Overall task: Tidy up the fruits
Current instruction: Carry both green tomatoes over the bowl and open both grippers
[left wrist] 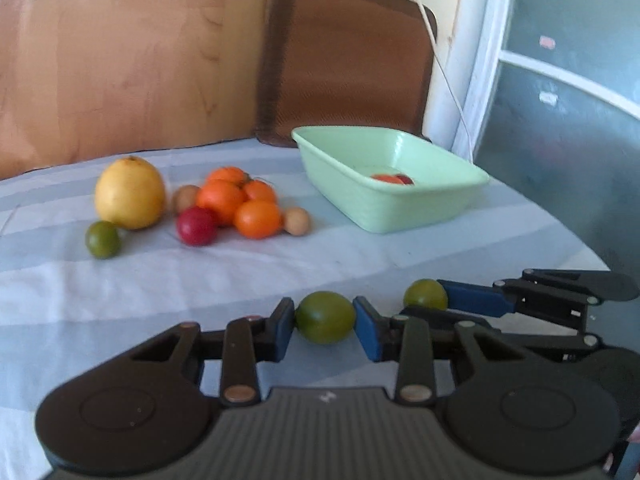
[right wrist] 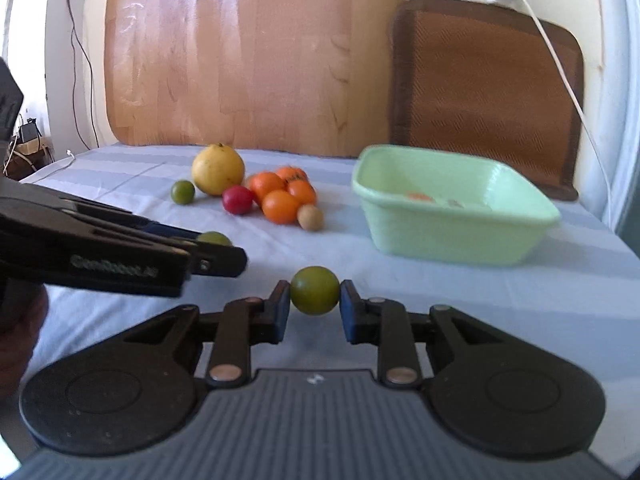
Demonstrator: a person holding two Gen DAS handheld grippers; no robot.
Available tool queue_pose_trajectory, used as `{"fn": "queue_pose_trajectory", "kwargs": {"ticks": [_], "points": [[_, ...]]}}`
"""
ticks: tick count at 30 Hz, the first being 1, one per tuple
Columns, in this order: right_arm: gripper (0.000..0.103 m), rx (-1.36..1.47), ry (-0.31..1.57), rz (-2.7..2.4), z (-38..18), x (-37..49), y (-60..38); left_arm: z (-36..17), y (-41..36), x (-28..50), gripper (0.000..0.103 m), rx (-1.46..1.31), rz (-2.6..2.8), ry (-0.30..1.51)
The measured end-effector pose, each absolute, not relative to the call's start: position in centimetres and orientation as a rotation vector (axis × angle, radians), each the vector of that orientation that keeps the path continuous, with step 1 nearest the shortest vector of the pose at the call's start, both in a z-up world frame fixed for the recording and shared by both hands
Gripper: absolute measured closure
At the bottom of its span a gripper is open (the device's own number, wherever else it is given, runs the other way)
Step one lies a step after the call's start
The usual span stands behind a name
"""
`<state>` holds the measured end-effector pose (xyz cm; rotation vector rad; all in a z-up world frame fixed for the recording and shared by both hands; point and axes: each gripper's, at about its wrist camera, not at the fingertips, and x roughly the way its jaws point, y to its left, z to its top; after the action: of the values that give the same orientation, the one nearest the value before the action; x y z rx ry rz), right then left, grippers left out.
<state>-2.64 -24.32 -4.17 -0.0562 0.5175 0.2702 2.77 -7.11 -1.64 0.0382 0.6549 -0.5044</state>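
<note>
My left gripper [left wrist: 325, 320] is shut on a green fruit [left wrist: 325, 317], its blue pads pressing on both sides. My right gripper [right wrist: 315, 298] is shut on a second green fruit [right wrist: 314, 290]. That right gripper [left wrist: 436, 300] shows at the right of the left wrist view, with its green fruit [left wrist: 425, 294]. The left gripper [right wrist: 216, 248] enters the right wrist view from the left, its fruit [right wrist: 214, 237] half hidden. A pale green tub [left wrist: 400, 204] [right wrist: 452, 232] lies ahead to the right and holds some orange and red pieces [left wrist: 392, 179].
On the striped cloth [left wrist: 200, 280] lie a big yellow citrus [left wrist: 130, 192], a small green fruit [left wrist: 103, 239], a red fruit [left wrist: 196, 226], several oranges [left wrist: 240, 204] and two beige balls [left wrist: 297, 221]. A brown mat [left wrist: 344, 60] leans behind the tub, with a white cable [left wrist: 440, 64] hanging over it.
</note>
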Motion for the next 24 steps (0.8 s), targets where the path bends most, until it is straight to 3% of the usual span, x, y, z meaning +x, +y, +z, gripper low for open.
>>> {"fn": "queue_pose_trajectory", "kwargs": {"ticks": [4,12,24], "points": [[0.074,-0.019,0.506,0.275,-4.0,-2.6,-25.4,-0.1,-7.8,3.7,0.07,0.025,-0.536,0.647],[0.074,0.027,0.289,0.136,0.1,-1.1,-30.3,5.0,-11.4,10.3,0.07,0.004,-0.588,0.578],[0.073,0.012,0.333,0.026,-2.1,3.6,-33.3,1.1,-18.1,19.2,0.069,0.061,-0.621,0.76]]}}
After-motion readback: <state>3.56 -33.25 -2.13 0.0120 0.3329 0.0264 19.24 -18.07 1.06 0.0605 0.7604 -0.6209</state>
